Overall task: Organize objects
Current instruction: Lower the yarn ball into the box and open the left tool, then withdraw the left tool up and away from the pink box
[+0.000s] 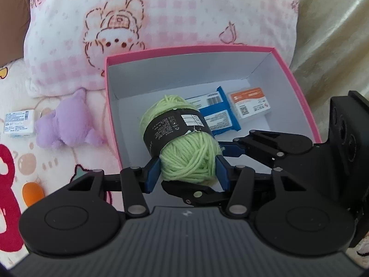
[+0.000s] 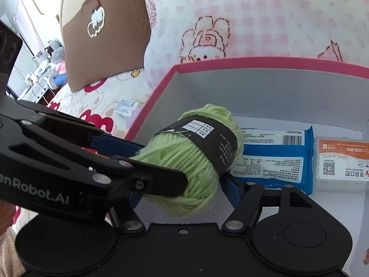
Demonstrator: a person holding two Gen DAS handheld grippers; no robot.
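Observation:
A light green yarn ball (image 1: 184, 152) with a black paper band hangs tilted over the near part of an open pink box (image 1: 184, 49). My left gripper (image 1: 186, 173) has its blue pads pressed on both sides of the ball's near end. My right gripper (image 1: 193, 166) comes in from the right, with one finger under the ball and one against its side. In the right wrist view the yarn ball (image 2: 191, 161) sits between the right gripper's (image 2: 182, 194) fingers. The left gripper (image 2: 161, 164) crosses in from the left and hides the right gripper's left pad.
Inside the pink box (image 2: 253, 61) lie a blue wipes packet (image 2: 276, 161) and a clear case with an orange label (image 2: 343, 161). A purple plush toy (image 1: 66, 122) and a small white box (image 1: 19, 123) lie on the bedspread left of the box. A pink pillow (image 1: 161, 11) stands behind.

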